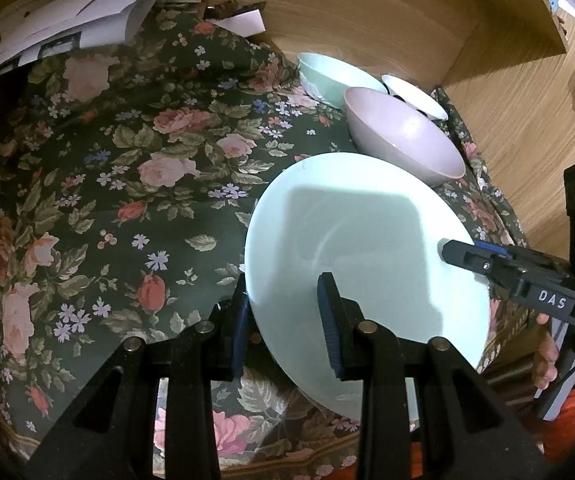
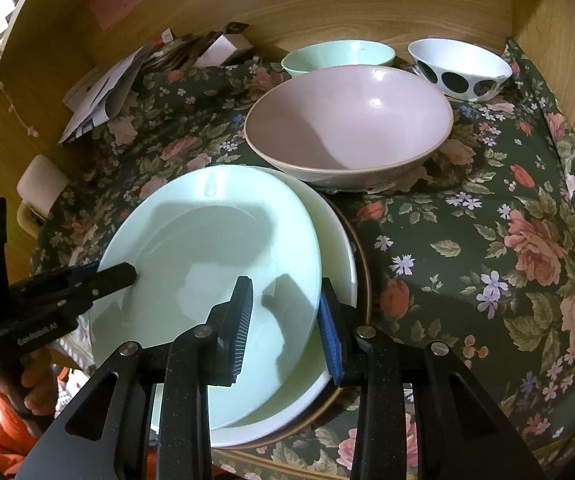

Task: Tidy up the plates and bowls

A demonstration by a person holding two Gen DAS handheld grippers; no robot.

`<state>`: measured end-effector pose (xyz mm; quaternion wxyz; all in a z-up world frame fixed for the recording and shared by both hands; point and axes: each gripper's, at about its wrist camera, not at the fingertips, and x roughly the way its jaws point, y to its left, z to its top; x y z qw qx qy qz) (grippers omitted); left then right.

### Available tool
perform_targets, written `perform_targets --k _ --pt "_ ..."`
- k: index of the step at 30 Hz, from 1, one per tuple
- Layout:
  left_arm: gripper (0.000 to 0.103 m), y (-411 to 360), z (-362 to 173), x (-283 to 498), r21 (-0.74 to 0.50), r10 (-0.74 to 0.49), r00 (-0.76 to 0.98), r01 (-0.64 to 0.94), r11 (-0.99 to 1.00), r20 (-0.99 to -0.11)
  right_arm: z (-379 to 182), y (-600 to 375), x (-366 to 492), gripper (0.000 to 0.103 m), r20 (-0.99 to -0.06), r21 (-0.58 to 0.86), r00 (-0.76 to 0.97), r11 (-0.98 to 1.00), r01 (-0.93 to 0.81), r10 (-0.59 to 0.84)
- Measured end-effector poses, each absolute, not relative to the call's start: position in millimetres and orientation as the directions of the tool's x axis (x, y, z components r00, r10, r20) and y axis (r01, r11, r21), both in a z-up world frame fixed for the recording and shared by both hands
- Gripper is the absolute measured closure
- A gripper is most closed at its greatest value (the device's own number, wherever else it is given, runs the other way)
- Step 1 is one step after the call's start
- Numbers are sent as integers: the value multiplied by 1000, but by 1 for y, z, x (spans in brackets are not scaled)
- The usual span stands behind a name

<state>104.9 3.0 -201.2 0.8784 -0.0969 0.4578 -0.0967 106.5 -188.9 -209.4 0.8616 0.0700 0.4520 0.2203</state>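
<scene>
Landmark = pale green plate (image 2: 207, 264), top of a plate stack at the near edge of the floral cloth (image 1: 99, 184). Under it a cream plate (image 2: 337, 240), then a brown-rimmed plate (image 2: 361, 264)

Left of the green plate: papers (image 2: 99, 92) at the back corner. Left gripper (image 1: 287, 320) straddles the plate's left rim, one pad under, one on top, jaws nearly closed and pinching the rim. Its side reads something like "GenRobot.AI" in the right wrist view, partly legible

On the plate's right rim: right gripper (image 2: 285, 320), jaws narrow, rim between the pads, looks clamped too. Its body reads "DAS" in the left wrist view

Behind the green plate: pink bowl (image 2: 347, 128), just past the rim, nearly touching. Further back mint bowl (image 2: 337, 56), and right of that a white bowl with black dots (image 2: 461, 68)

Key relation: plate sits directly between both grippers, held at opposite rims, slightly tilted over the stack and offset left of the cream plate; round, so no long axis. Both hands equally near. Judgement: seating it on the stack needs a small shift right and down
</scene>
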Motion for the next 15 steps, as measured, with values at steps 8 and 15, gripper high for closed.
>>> perform_targets --k 8,15 --pt "71 -1 -203 108 -236 -254 554 105 966 -793 -208 -193 102 72 -737 315 521 901 -298 430" --pt "65 3 -198 113 -233 -256 554 113 966 -792 -200 -199 101 72 -731 279 557 918 -282 393"
